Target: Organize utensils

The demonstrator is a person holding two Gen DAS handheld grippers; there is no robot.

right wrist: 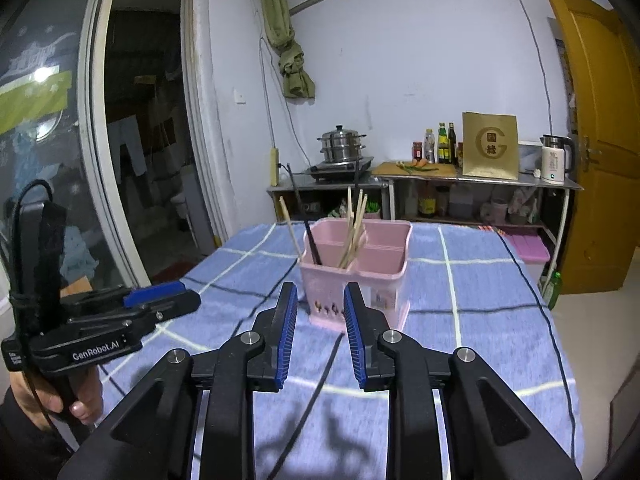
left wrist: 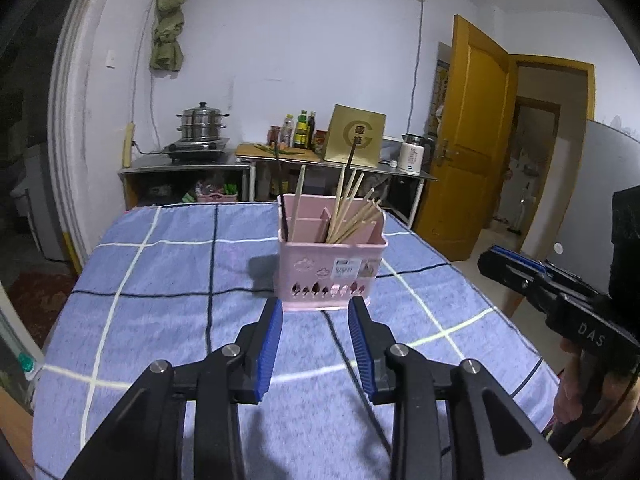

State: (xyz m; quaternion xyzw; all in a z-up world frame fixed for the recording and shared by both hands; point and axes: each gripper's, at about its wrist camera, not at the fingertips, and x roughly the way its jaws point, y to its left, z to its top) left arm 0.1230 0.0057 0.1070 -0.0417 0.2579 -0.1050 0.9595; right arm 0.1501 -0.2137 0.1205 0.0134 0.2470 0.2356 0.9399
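Observation:
A pink utensil holder (left wrist: 332,268) (right wrist: 372,280) with compartments stands upright on the blue checked tablecloth (left wrist: 160,280) (right wrist: 480,300). Several pale wooden chopsticks (left wrist: 352,212) (right wrist: 354,228) lean in one compartment. A dark chopstick (left wrist: 280,196) (right wrist: 310,236) and one pale chopstick (left wrist: 298,200) (right wrist: 290,224) stand in the compartment beside it. My left gripper (left wrist: 316,308) is open just short of the holder's base, with nothing between its blue pads. My right gripper (right wrist: 320,292) is also open and empty, a little in front of the holder's corner. Each gripper shows at the edge of the other's view.
A black cable (right wrist: 320,380) runs across the cloth beneath the grippers. Behind the table is a steel counter (left wrist: 188,168) with a steamer pot (right wrist: 342,146), bottles (right wrist: 440,144), a gold paper bag (right wrist: 490,146) and a white kettle (right wrist: 554,160). A yellow door (left wrist: 472,128) stands open at the right.

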